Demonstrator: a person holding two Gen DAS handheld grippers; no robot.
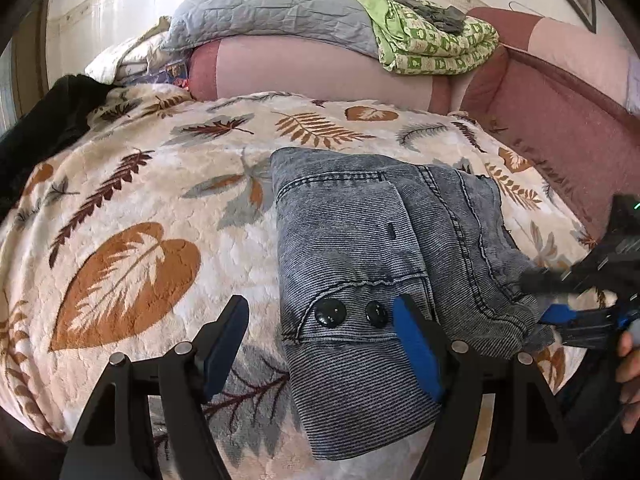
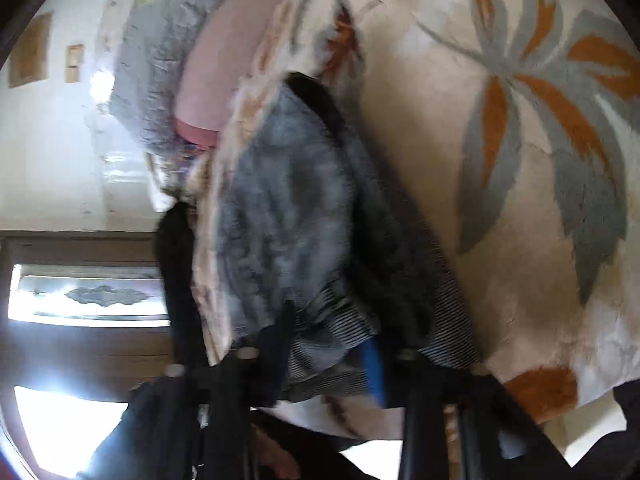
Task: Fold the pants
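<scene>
Right wrist view motion-blurred; pants [image 2: 288,208] smeared; right hand-held gripper [image 2: 332,364] grip unclear.

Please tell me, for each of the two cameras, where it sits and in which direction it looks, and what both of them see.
Left wrist: sits on the left gripper, looking forward and down over the folded grey pants on the leaf-print blanket, towards the pillows; its own two fingers stand apart, and the right gripper is at the pants' right edge.
Right wrist: sits on the right gripper, rolled sideways and blurred, close to the pants; cloth lies between its fingers.
Shared: the pants, the blanket, the grey quilted pillow.
</scene>
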